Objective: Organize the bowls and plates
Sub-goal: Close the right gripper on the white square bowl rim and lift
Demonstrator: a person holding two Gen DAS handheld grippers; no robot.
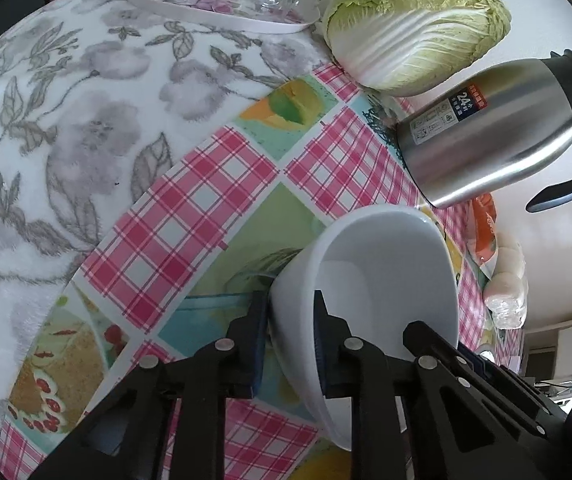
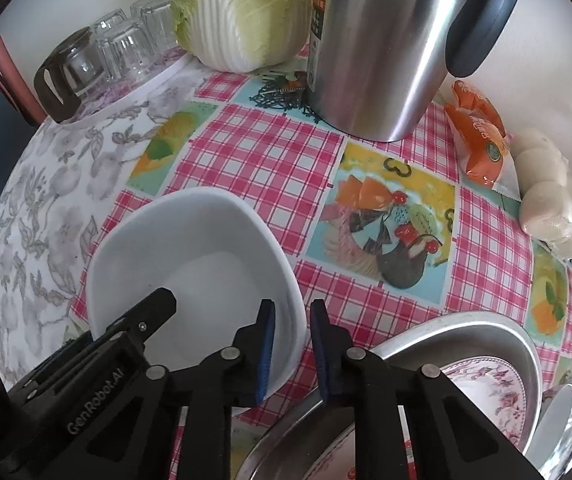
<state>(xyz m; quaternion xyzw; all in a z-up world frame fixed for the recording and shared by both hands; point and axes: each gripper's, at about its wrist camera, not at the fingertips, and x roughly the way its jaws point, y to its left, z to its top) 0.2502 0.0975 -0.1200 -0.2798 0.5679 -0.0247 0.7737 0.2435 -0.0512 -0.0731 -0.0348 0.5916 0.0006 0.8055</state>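
A white bowl (image 1: 382,276) is tilted above the checkered tablecloth, held at opposite sides of its rim. My left gripper (image 1: 290,344) is shut on its near wall, one finger inside, one outside. In the right wrist view the same bowl (image 2: 189,248) sits low left; my right gripper (image 2: 292,344) straddles its right rim with a visible gap between the pads, one finger inside. The left gripper's black finger (image 2: 141,320) reaches into the bowl from the left. A metal basin (image 2: 486,328) at lower right holds a floral plate (image 2: 482,384).
A steel thermos jug (image 2: 382,48), a napa cabbage (image 2: 241,12), upturned glasses on a white tray (image 2: 125,48), an orange packet (image 2: 478,132) and bagged white buns (image 2: 554,200) stand along the back. A grey floral cloth (image 1: 45,160) covers the table's left side.
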